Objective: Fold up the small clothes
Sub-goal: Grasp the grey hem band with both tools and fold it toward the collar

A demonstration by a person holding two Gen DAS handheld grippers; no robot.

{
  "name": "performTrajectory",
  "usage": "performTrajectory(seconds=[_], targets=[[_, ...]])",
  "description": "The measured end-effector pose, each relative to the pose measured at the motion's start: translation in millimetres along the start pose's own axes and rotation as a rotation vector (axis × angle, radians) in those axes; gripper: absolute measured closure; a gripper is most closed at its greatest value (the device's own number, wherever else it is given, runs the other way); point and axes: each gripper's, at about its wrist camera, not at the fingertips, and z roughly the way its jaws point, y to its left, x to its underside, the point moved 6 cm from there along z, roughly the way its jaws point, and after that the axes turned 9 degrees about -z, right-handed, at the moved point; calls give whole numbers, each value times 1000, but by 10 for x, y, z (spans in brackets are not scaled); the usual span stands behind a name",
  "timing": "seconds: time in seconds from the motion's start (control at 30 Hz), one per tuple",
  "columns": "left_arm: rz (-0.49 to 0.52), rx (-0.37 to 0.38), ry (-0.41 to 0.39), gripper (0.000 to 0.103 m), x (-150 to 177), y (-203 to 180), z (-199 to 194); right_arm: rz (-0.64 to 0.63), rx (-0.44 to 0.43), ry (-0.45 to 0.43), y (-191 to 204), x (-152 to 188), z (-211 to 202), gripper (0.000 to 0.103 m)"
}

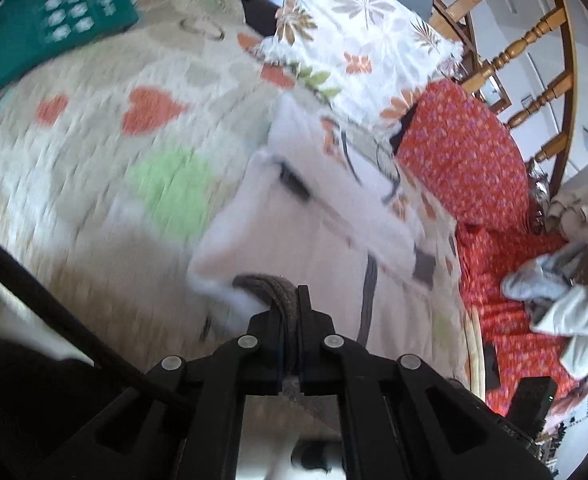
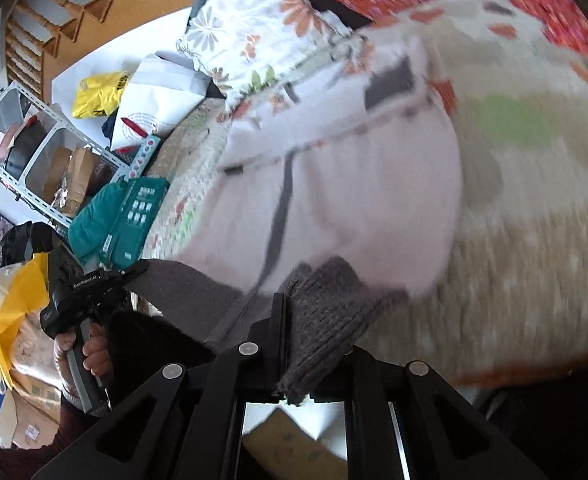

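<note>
A small white garment [image 1: 314, 224] with grey knit trim and dark stripes lies on the quilted bed cover [image 1: 94, 152]. My left gripper [image 1: 290, 300] is shut on the garment's grey knit hem [image 1: 266, 284] at its near edge. In the right wrist view the same white garment [image 2: 354, 200] spreads ahead, and my right gripper [image 2: 294, 312] is shut on its grey knit hem [image 2: 330, 316], which drapes over the fingers. The left gripper [image 2: 134, 272] shows at the left there, in a hand, holding the grey hem. Both views are motion blurred.
A floral pillow [image 1: 358, 40] and red patterned cloth [image 1: 466, 160] lie beyond the garment. A teal box [image 1: 54, 20] lies far left. More crumpled clothes [image 1: 566, 280] sit at the right. A wooden chair [image 1: 526, 48] stands behind. Shelves and bags [image 2: 54, 160] stand beside the bed.
</note>
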Motion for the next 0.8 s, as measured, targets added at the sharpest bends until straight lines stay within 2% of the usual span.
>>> performTrajectory(seconds=[0.17, 0.3, 0.53, 0.7, 0.73, 0.77, 0.8], targets=[[-30, -19, -31, 99, -693, -258, 443, 20, 30, -59, -195, -746, 223, 95], [-41, -79, -42, 99, -1105, -354, 916, 112, 38, -81, -559, -1291, 520, 95], [-9, -187, -2, 99, -1433, -412, 1664, 153, 97, -12, -994, -1726, 1055, 94], [-15, -199, -13, 97, -1641, -388, 1973, 154, 106, 12, -1245, -1994, 1358, 91], [-26, -200, -21, 89, -1671, -386, 1991, 167, 95, -9, -1316, -2050, 1382, 91], [-40, -201, -32, 71, -1700, -387, 1985, 177, 95, -29, -1380, -2086, 1384, 91], [-55, -193, -48, 61, -1732, -390, 1956, 190, 108, -53, -1445, -2129, 1369, 82]])
